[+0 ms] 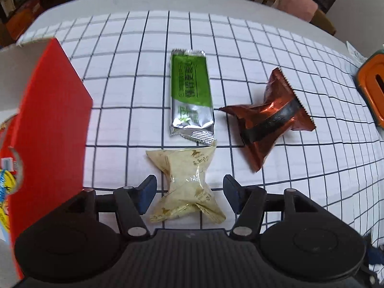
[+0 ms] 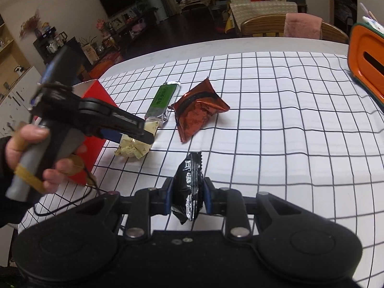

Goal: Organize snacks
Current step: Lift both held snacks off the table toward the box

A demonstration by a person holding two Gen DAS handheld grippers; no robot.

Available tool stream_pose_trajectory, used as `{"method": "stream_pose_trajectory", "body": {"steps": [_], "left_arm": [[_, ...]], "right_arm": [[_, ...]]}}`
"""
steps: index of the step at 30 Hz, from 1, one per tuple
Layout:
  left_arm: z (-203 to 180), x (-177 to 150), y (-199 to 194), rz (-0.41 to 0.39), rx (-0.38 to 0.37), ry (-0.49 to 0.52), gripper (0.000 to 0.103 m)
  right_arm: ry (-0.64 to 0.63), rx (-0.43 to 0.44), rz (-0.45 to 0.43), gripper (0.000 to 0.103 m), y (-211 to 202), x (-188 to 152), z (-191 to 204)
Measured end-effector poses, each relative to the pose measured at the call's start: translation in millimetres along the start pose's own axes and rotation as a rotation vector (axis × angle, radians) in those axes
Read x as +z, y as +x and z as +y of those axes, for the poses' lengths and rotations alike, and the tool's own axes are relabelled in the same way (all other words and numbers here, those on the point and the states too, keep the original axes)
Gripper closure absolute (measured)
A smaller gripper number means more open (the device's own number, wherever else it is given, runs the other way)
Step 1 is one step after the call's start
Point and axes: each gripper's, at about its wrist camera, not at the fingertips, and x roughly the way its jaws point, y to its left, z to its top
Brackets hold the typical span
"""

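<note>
My left gripper (image 1: 188,193) is open, its fingers either side of a cream snack packet (image 1: 186,184) lying on the checked cloth. Beyond it lie a green and silver packet (image 1: 190,100) and a crumpled brown packet (image 1: 266,120). A red box (image 1: 50,120) stands at the left, close beside the left finger. My right gripper (image 2: 187,198) is shut on a black snack packet (image 2: 189,187), held above the cloth. In the right wrist view the left gripper (image 2: 139,132) hovers over the cream packet (image 2: 134,145), with the green packet (image 2: 162,100), brown packet (image 2: 196,110) and red box (image 2: 96,96) around it.
An orange container (image 1: 372,88) sits at the table's right edge, also seen in the right wrist view (image 2: 367,60). The checked cloth (image 2: 288,120) covers the table. Wooden chairs with a pink cushion (image 2: 302,27) stand behind the far edge. A black cable (image 2: 62,206) trails at the left.
</note>
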Motion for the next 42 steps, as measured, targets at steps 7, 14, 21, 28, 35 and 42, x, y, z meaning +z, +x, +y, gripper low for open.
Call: {"method": "stream_pose_trajectory", "body": {"steps": [7,14,21,28,35,42], "left_arm": [[-2,0,8,0.006,0.003,0.001,0.055],[1,-2,5,-0.010,-0.012,0.000,0.070],[7,-11,-11,-0.023,-0.027,-0.001,0.072],[14,-22,-46,-0.063,-0.064,0.035,0.084],[23,-22,-54,-0.049,-0.078,0.039,0.089],[18,-14,-47,-0.048,-0.078,0.031,0.071]], "right_arm": [[0.018,-0.014,-0.004,0.079,-6,-6,-3],[0.032,-0.015,-0.014,0.079,-12,-9,-4],[0.043,-0.016,-0.030,0.079,-18,-7,2],[0.036,-0.016,-0.054,0.079,-24,-2,14],[0.039,-0.023,-0.078,0.079,-28,2,28],[0.068,-0.031,-0.104,0.079,-39,-4,33]]}}
